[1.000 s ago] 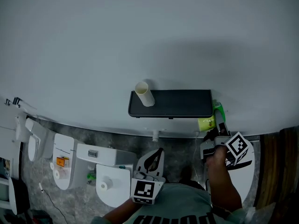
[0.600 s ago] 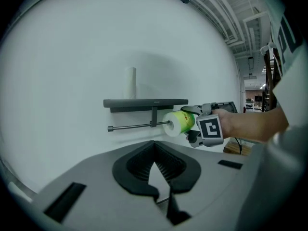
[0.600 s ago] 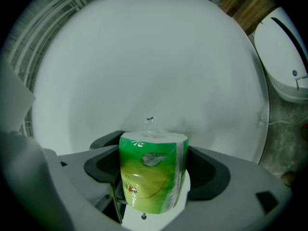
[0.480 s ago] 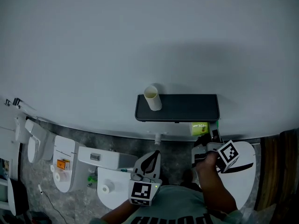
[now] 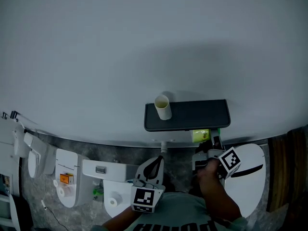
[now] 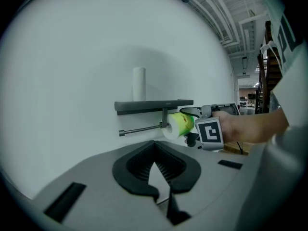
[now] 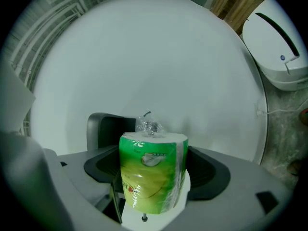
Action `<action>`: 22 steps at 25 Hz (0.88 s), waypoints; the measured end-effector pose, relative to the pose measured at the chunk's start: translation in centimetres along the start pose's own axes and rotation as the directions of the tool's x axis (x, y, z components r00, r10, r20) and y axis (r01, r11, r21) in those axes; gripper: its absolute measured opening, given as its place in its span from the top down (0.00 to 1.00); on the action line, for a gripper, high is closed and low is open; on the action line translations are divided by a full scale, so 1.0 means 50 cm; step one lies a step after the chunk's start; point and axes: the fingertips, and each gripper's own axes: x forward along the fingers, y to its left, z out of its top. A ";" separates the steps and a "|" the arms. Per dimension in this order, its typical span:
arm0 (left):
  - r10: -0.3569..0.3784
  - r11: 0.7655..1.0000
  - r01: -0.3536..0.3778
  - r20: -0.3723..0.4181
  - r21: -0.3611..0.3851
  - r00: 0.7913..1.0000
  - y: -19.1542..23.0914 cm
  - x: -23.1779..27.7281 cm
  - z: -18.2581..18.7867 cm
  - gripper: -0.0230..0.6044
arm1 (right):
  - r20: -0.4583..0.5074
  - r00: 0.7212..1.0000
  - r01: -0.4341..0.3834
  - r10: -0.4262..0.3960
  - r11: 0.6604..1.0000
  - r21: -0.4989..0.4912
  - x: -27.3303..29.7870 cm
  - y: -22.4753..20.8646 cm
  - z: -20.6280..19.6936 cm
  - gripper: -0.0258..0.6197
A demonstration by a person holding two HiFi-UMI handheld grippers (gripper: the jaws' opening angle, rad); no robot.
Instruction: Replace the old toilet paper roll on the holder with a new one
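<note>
Right gripper (image 5: 206, 143) is clamped on the green-wrapped toilet paper roll (image 7: 153, 177), holding it just under the right part of the holder's dark shelf (image 5: 197, 113), beside the bracket end of the bar (image 6: 140, 129); can't tell if it's on the bar. Left gripper (image 6: 154, 147) has its jaws together with nothing between them, low and near the person's body. Bare cardboard tube (image 5: 163, 107) stands upright on the shelf's left end.

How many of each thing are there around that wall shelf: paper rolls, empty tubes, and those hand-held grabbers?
Wrapped green toilet roll: 1
Empty cardboard tube: 1
Black shelf holder: 1
Grippers: 2, the left gripper and the right gripper
Total: 5
</note>
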 end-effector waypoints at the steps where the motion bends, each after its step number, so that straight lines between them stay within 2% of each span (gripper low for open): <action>1: -0.004 1.000 0.004 -0.001 0.003 1.000 0.005 0.001 0.000 0.96 | 0.006 1.000 0.001 -0.001 1.000 0.001 0.000 -0.002 -0.002 0.31; 6: -0.029 0.999 0.029 -0.005 0.016 1.000 0.022 0.008 0.001 0.96 | 0.035 0.999 -0.003 0.003 1.000 -0.001 0.002 -0.008 -0.006 0.31; 11: -0.061 0.998 0.062 -0.011 0.034 0.998 0.023 0.020 0.008 0.96 | 0.047 0.998 -0.049 0.048 0.999 0.015 0.004 -0.005 -0.009 0.31; 15: -0.087 0.995 0.088 -0.020 0.048 0.996 0.012 0.033 0.007 0.96 | 0.036 0.994 -0.105 0.104 0.994 0.032 0.008 -0.008 -0.008 0.31; 22: -0.118 0.991 0.120 -0.025 0.056 0.993 -0.015 0.049 0.012 0.96 | -0.014 0.991 -0.129 0.129 0.992 0.008 -0.003 -0.004 -0.014 0.31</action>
